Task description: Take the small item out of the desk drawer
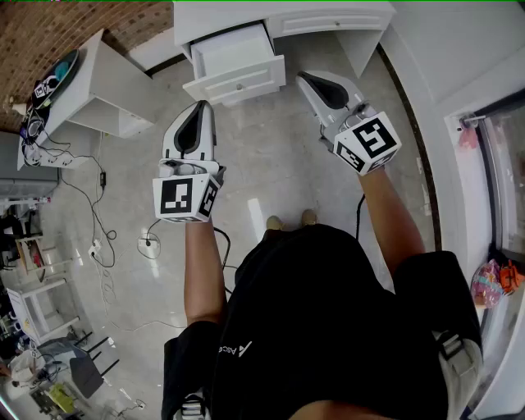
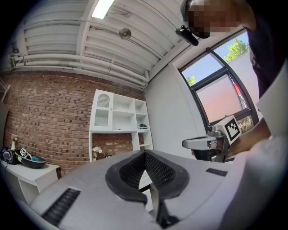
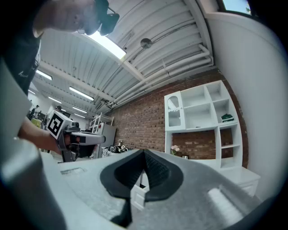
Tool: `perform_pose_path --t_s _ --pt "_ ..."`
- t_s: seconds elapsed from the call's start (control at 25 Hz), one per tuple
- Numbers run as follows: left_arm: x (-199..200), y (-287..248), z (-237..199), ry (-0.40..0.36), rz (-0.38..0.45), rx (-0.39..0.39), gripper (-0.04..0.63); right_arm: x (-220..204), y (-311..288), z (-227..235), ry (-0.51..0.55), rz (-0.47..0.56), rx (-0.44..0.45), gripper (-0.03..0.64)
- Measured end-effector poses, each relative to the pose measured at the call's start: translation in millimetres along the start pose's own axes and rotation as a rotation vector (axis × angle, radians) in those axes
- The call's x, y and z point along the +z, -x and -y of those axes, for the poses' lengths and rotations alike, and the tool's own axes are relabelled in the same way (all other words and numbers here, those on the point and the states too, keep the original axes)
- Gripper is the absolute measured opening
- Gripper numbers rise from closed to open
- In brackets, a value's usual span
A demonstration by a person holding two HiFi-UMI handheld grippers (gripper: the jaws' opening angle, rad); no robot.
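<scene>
The white desk [image 1: 328,20] stands at the top of the head view with its drawer [image 1: 238,61] pulled out. The drawer's inside looks plain white, and I cannot make out a small item in it. My left gripper [image 1: 201,107] hangs just in front of the drawer, jaws together and nothing between them. My right gripper [image 1: 305,79] is held to the right of the drawer front, also shut and empty. The left gripper view shows closed black pads [image 2: 145,157] with the right gripper [image 2: 202,143] beside them. In the right gripper view the pads [image 3: 144,157] meet too.
A white shelf unit [image 1: 98,90] stands left of the desk against a brick wall. Cables and a power strip [image 1: 49,156] lie on the tiled floor at left. A glass door [image 1: 500,164] runs along the right. The person's feet [image 1: 287,221] are below the grippers.
</scene>
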State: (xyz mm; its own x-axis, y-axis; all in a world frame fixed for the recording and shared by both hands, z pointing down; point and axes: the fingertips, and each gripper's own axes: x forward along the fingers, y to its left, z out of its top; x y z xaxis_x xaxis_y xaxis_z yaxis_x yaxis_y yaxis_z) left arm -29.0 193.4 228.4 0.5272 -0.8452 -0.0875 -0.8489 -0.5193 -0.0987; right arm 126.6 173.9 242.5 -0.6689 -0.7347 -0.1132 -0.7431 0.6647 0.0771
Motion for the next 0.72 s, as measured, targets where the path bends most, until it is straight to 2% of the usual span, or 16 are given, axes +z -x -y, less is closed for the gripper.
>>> perform_pose_path --t_s 0.32,0.4,0.72 --pt "-0.4 -10.0 -2.8 -0.002 -0.005 0.006 0.0 1.7 -4.2 6.5 -0.021 0.02 0.014 0.003" --pt "-1.3 -13.1 -1.4 -0.003 -0.006 0.008 0.0 -0.4 -3.9 9.9 -0.017 0.018 0.012 0.048" --pt "-6.1 -23.0 2.3 -0.002 -0.015 0.026 0.0 -6.9 -2.5 25.3 -0.001 0.007 -0.005 0.153"
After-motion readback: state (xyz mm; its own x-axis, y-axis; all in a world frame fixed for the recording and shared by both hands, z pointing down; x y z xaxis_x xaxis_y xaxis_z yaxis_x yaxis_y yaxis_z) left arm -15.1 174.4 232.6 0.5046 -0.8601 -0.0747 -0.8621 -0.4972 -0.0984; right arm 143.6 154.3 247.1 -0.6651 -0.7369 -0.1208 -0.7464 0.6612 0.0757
